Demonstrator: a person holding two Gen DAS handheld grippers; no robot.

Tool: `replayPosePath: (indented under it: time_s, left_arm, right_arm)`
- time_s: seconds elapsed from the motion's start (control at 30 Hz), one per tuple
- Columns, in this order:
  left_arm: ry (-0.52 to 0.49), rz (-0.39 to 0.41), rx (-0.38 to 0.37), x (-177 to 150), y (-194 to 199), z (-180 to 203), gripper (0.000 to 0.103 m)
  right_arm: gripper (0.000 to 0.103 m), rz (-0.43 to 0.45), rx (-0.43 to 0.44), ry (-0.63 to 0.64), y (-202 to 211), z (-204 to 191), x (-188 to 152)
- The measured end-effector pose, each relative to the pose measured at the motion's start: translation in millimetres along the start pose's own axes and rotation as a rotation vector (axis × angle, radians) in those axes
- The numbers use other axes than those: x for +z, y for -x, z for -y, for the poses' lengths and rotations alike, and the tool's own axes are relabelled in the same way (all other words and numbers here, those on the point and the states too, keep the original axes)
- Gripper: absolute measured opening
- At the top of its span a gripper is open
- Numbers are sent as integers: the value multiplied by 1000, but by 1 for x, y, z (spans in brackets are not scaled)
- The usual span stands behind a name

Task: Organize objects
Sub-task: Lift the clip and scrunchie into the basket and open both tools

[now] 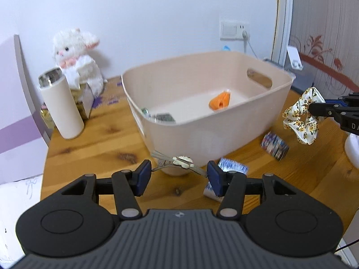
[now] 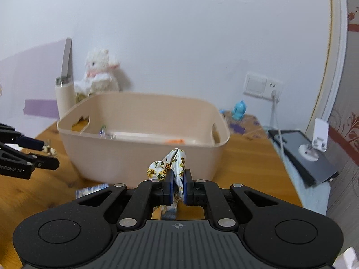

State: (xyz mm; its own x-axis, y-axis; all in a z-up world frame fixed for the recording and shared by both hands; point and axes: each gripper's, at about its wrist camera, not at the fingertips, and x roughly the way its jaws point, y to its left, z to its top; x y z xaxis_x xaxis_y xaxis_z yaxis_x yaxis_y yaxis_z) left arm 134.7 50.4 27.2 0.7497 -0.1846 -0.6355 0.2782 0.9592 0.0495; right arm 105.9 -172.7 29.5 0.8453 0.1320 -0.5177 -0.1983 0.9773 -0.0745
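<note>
A beige plastic bin (image 1: 224, 121) stands on the wooden table, with an orange item (image 1: 219, 102) and small dark packets (image 1: 165, 117) inside. My left gripper (image 1: 178, 176) is open, its pads on either side of a metal hair clip (image 1: 179, 162) that spans the gap in front of the bin. My right gripper (image 2: 178, 186) is shut on a floral scrunchie (image 2: 172, 163) and holds it above the table before the bin (image 2: 143, 143). The scrunchie (image 1: 300, 116) also shows at the right in the left wrist view.
A white tumbler (image 1: 60, 105) and a plush rabbit (image 1: 76, 53) stand at the back left. Patterned tape rolls (image 1: 274, 145) lie near the bin. A tablet (image 2: 300, 148) lies at the right, a blue figurine (image 2: 239, 109) behind the bin.
</note>
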Motion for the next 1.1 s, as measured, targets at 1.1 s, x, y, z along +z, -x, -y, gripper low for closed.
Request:
replayPosePath:
  time_s: [1.1]
  left_arm:
    - [54,-50,98,91,-114,5,57]
  right_arm:
    - [8,-32,-19,-21,-109,-5,71]
